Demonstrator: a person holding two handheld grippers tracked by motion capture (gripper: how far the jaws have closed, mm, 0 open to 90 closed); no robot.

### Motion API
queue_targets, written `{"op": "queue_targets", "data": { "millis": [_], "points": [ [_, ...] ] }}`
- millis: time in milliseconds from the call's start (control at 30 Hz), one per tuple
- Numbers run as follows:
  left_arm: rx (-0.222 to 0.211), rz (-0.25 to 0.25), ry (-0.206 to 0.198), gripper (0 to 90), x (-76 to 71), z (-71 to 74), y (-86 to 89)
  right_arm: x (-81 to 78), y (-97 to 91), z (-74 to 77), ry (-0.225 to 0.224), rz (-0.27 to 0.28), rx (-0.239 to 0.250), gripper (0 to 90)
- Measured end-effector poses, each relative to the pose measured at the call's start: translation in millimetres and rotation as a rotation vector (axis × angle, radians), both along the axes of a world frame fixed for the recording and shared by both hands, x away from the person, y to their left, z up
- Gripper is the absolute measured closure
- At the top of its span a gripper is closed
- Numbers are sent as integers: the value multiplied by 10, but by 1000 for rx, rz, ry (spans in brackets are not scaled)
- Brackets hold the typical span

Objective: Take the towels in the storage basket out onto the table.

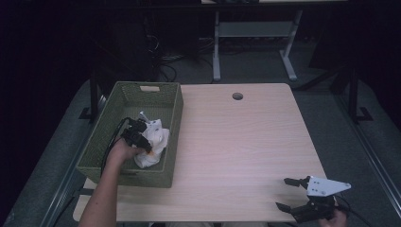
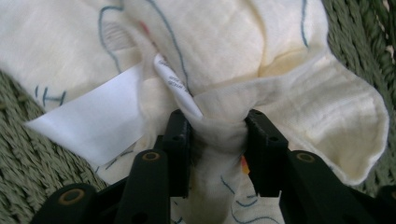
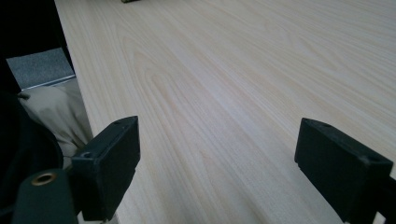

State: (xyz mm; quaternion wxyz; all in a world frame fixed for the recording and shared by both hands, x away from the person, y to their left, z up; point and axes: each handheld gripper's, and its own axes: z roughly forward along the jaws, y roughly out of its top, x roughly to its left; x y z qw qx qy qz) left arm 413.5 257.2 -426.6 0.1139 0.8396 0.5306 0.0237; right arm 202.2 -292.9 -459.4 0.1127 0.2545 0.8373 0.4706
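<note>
Lying bunched inside the green woven basket at the table's left side, a cream muslin cloth with blue line drawings and a white label is in your grasp. Your left gripper pinches a gathered fold of it between its jaws. Your right gripper rests low at the table's near right corner, jaws spread wide over bare light wood.
</note>
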Motion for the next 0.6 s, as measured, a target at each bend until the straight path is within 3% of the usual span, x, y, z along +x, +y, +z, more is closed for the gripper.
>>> {"op": "queue_targets", "data": {
  "millis": [367, 467, 600],
  "points": [
    [-12, 9, 11, 730, -6, 11, 21, 1, 26, 4, -3, 12, -8, 138],
    [-33, 32, 19, 747, -13, 13, 42, 4, 33, 3, 0, 10, -11, 138],
    [-30, 49, 36, 757, 0, 33, 49, -2, 35, 5, -1, 10, -11, 138]
  ]
}}
